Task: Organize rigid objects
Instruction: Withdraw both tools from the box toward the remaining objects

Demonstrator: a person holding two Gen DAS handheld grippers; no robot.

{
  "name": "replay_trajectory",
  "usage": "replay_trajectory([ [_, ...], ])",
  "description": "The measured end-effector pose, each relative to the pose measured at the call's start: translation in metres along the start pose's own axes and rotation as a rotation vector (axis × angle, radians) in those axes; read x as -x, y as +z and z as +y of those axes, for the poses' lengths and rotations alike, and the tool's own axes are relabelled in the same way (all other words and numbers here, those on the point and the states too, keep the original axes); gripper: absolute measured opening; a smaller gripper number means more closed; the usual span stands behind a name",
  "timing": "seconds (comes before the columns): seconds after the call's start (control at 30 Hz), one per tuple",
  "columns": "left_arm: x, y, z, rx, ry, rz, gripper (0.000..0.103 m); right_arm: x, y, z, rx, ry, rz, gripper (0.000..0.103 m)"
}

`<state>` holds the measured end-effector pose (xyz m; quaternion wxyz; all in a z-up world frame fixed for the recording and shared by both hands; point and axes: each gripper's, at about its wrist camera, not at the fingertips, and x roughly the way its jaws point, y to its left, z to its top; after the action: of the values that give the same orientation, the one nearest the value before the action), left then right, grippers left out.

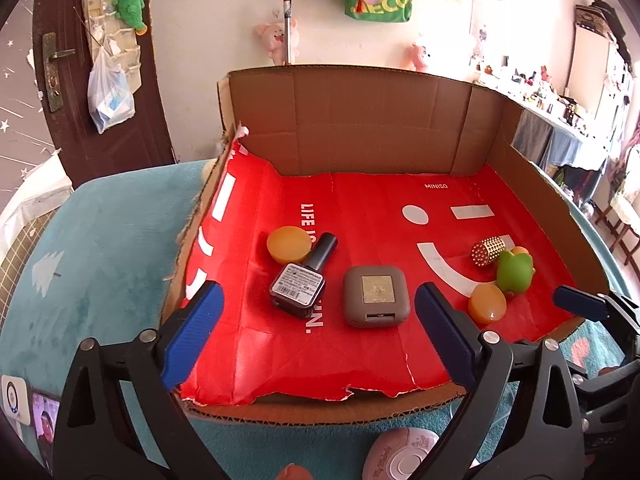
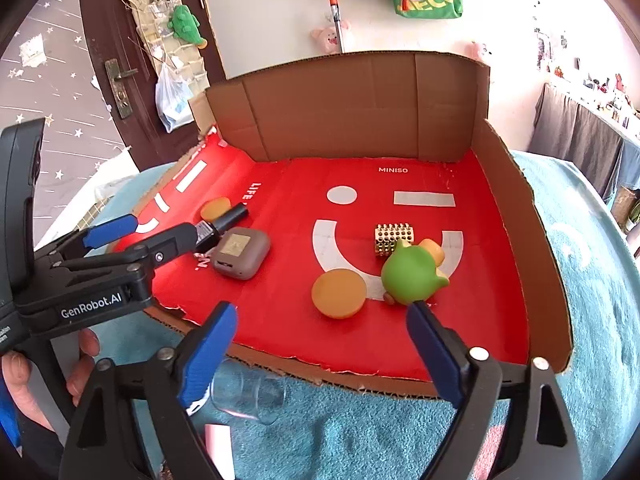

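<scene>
Left gripper (image 1: pixel 318 336), seen along its own fingers: blue pads spread wide, nothing between them, touching nothing; they hover above the near edge of the cardboard tray (image 1: pixel 360 120), with the dark nail-polish bottle (image 1: pixel 300 284) and the taupe square case (image 1: pixel 376 296) lying on the red liner just beyond the tips. Right gripper (image 2: pixel 320 348): pads likewise spread and empty, poised over the near rim; just ahead lie an orange disc (image 2: pixel 339 293) and the green rubber toy (image 2: pixel 412 272), the toy touching a gold studded cylinder (image 2: pixel 394 239) behind it. A second orange disc (image 1: pixel 289 243) rests against the bottle's cap. Outside the tray, on the teal cloth (image 2: pixel 320 432), a clear glass (image 2: pixel 256 394) lies on its side near the right gripper's fingers. Risks, as judged: the toy and cylinder sit in contact, so closing on one may nudge or roll the other; the disc leaning on the bottle could slide if the bottle is lifted; the two grippers work close together and may collide; the glass may roll if brushed.
</scene>
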<state>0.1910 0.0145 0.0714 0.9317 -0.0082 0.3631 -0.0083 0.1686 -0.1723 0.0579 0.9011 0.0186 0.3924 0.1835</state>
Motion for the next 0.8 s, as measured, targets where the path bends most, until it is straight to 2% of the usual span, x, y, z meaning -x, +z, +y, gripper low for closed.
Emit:
replay_trajectory([
  [0.17, 0.008, -0.003, 0.005, 0.027, -0.012, -0.012, 0.098, 0.007, -0.002, 0.002, 0.003, 0.008, -0.024, 0.102],
  [0.33, 0.018, -0.008, 0.007, 0.024, -0.016, -0.027, 0.103, 0.016, -0.005, 0.005, 0.015, 0.006, -0.068, 0.103],
  [0.5, 0.033, -0.015, 0.004, 0.001, 0.019, -0.076, 0.103, 0.025, -0.007, 0.006, 0.016, 0.000, -0.095, 0.103],
  [0.8, 0.050, -0.028, 0.005, 0.009, -0.018, -0.069, 0.103, 0.041, -0.012, 0.007, 0.011, -0.012, -0.120, 0.103],
])
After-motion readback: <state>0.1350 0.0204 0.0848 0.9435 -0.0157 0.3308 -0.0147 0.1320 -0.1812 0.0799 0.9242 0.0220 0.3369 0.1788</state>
